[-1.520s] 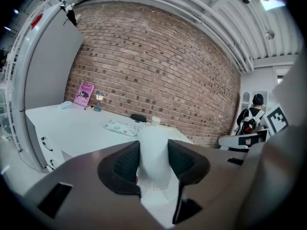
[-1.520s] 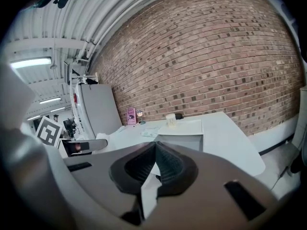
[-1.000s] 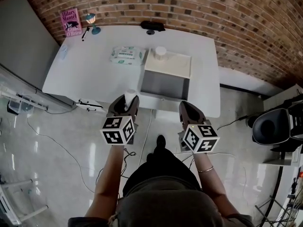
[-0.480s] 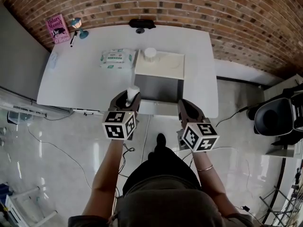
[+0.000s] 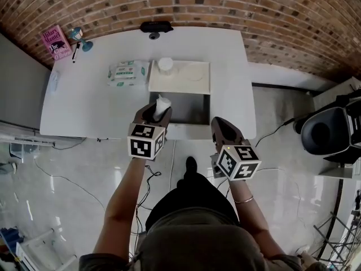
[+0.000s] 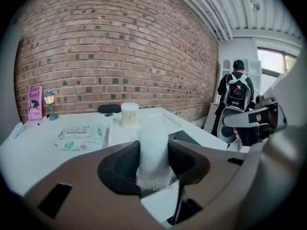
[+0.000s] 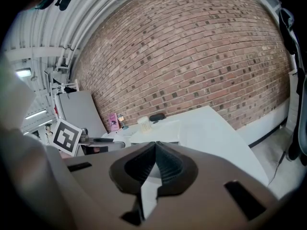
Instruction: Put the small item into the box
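Head view: left gripper (image 5: pixel 156 110), clamped on the small white item (image 5: pixel 162 103), has come in from the worktop (image 5: pixel 84 100) edge to the left corner of the box (image 5: pixel 189 83) mouth.
Left gripper view: item pinched between the jaws, box just ahead.
Right gripper view: right gripper (image 7: pixel 154 147) closed, empty, short of the box.
Insertion looks next.

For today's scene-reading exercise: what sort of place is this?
Probably an indoor office or lab workspace: a bare brick wall, a white table set against it, and a black office chair nearby.
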Available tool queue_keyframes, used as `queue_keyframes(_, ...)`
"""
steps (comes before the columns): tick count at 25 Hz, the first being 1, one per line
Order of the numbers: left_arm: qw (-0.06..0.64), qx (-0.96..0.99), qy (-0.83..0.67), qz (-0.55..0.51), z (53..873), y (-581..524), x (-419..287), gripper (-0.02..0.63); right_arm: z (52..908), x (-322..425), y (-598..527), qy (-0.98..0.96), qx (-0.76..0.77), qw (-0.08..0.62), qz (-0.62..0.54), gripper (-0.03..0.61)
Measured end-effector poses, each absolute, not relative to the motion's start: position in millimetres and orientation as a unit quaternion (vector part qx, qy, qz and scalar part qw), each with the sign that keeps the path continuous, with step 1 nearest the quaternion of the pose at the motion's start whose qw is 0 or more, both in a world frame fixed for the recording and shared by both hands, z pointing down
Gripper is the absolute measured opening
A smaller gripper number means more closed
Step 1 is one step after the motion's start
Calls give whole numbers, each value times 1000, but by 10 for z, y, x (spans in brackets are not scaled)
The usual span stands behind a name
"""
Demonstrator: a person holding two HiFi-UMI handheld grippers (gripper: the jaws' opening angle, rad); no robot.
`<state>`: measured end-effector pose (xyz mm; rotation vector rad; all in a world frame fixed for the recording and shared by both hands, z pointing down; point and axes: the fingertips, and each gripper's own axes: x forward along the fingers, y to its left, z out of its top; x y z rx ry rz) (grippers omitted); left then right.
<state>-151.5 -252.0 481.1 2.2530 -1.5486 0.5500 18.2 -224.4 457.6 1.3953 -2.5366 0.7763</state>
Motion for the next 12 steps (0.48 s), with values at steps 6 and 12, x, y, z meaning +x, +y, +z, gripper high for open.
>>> queue_keyframes(6, 153, 813, -502, 252, 4926, -2687, -1264, 186, 4626, 312, -2331, -836, 473, 66, 270, 5)
queue_keyframes(12, 125, 825, -448, 320, 5097, -2773, -998, 186, 4672, 421, -2394, -830, 479, 64, 277, 5)
